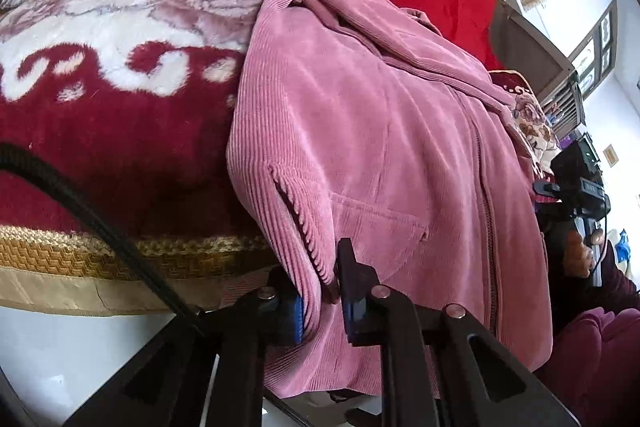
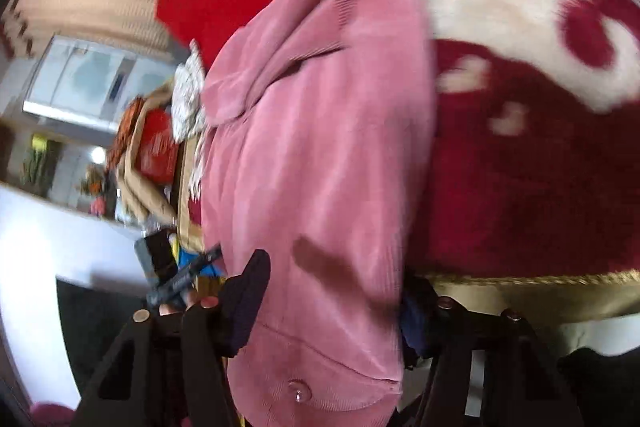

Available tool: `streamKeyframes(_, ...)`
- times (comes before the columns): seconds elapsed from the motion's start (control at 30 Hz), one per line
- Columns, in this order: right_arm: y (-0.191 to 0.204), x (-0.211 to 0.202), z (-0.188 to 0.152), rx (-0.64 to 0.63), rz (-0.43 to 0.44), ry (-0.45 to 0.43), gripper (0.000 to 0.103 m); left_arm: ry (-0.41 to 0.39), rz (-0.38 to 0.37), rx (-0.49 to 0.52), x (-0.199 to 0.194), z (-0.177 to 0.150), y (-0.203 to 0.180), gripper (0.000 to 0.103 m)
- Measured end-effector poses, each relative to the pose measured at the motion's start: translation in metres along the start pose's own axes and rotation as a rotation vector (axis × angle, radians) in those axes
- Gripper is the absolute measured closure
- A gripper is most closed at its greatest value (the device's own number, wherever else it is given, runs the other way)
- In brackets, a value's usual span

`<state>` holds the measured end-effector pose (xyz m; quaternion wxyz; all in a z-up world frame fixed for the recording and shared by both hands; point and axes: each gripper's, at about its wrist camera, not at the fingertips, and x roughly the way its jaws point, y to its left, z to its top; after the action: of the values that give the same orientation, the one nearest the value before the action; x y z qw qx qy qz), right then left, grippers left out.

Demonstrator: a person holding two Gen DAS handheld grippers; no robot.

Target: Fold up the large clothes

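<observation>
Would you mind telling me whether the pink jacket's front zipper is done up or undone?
Done up, where visible: on the pink corduroy jacket the zipper runs as one closed line, both front panels meeting. Its top end is hidden under folds.

bed [image 1: 120, 267]: patterned red blanket [image 1: 120, 131], pink corduroy jacket [image 1: 380, 131] on top

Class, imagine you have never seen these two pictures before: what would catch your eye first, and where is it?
The pink corduroy zip-up jacket dominates both views, draped over the edge of a plush dark-red blanket with cream floral patterns. The left gripper pinches a fold of its ribbed side near the hem, low in the left wrist view. The right gripper straddles the jacket's other side with its jaws wide; that view is blurred.
</observation>
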<state>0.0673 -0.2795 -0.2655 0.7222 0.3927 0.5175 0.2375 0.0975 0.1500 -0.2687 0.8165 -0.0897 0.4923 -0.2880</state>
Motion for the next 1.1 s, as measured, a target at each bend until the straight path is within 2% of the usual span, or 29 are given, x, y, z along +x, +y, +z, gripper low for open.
streamKeyframes(0.1, 0.005, 0.004, 0.001, -0.021, 0.01, 0.013, 0.045, 0.027, 0.001, -0.043, 0.007, 0.003, 0.009, 0.079)
streamKeyframes(0.17, 0.016, 0.013, -0.003, -0.052, 0.042, 0.048, 0.061, 0.023, -0.007, -0.063, 0.011, 0.004, 0.011, 0.079)
streamKeyframes(0.2, 0.022, 0.015, -0.004, -0.068, 0.054, 0.047, 0.068, 0.016, -0.005, -0.063, 0.011, 0.005, 0.009, 0.085)
streamKeyframes(0.23, 0.032, 0.013, -0.004, -0.102, 0.072, 0.03, 0.068, 0.006, -0.016, -0.057, 0.006, 0.003, 0.01, 0.089)
streamKeyframes(0.43, 0.072, 0.001, 0.015, -0.172, 0.18, -0.034, 0.078, -0.13, -0.086, -0.011, -0.043, 0.026, -0.012, 0.093)
streamKeyframes(0.57, 0.09, 0.003, 0.039, -0.201, 0.184, -0.089, 0.082, -0.217, -0.127, -0.012, -0.071, 0.063, -0.021, 0.093)
streamKeyframes(0.7, 0.094, -0.003, 0.084, -0.158, 0.196, -0.21, 0.085, -0.246, -0.127, 0.031, -0.075, 0.113, -0.04, 0.093)
streamKeyframes(0.8, 0.072, -0.028, 0.133, -0.05, 0.216, -0.366, 0.086, -0.269, -0.119, 0.057, -0.067, 0.168, -0.051, 0.093)
streamKeyframes(0.9, 0.043, -0.05, 0.173, 0.056, 0.196, -0.444, 0.086, -0.262, -0.097, 0.004, -0.046, 0.216, -0.048, 0.092)
streamKeyframes(0.97, 0.029, -0.055, 0.187, 0.105, 0.193, -0.369, 0.082, -0.235, -0.058, -0.025, -0.024, 0.242, -0.046, 0.092)
streamKeyframes(1.07, 0.04, -0.051, 0.172, 0.029, 0.165, -0.279, 0.081, -0.198, -0.051, -0.035, -0.004, 0.245, -0.045, 0.092)
streamKeyframes(1.1, 0.043, -0.052, 0.16, -0.004, 0.138, -0.231, 0.072, -0.198, -0.056, -0.032, -0.002, 0.241, -0.044, 0.092)
